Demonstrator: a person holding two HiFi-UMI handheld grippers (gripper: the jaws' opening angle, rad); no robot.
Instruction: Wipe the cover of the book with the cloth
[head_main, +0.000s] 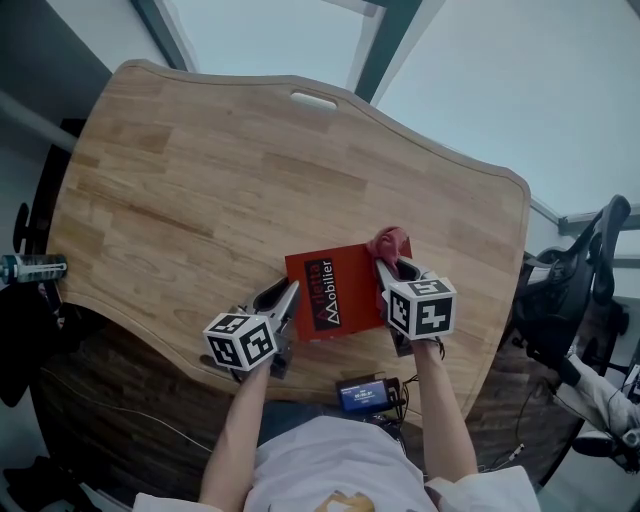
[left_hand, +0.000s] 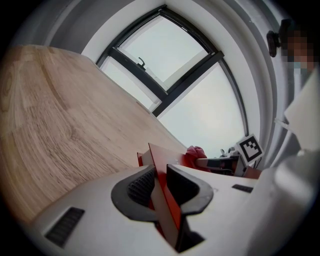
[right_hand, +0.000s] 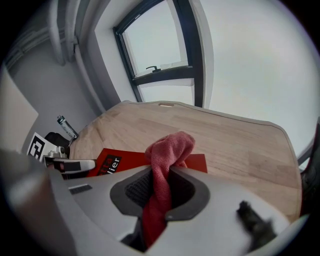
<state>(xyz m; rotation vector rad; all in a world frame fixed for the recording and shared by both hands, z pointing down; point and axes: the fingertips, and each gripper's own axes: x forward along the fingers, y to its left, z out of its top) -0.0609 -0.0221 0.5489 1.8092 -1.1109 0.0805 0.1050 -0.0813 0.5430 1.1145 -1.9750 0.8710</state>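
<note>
Red book (head_main: 335, 293) in left gripper (head_main: 292, 291), pink cloth (head_main: 386, 241) in right gripper (head_main: 388, 268)

This looks like an office. A large wooden desk (head_main: 190, 190) with a cable slot (head_main: 313, 100) fills the head view's middle. A black swivel chair (head_main: 578, 268) stands at its right edge, and big dark-framed windows (left_hand: 160, 55) rise behind.

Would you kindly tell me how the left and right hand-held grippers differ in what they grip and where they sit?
The left hand-held gripper is shut on the edge of the red book; the right hand-held gripper is shut on a pink cloth. The left one sits at the book's left side, the right one near its far right corner. Both are white with marker cubes.
</note>
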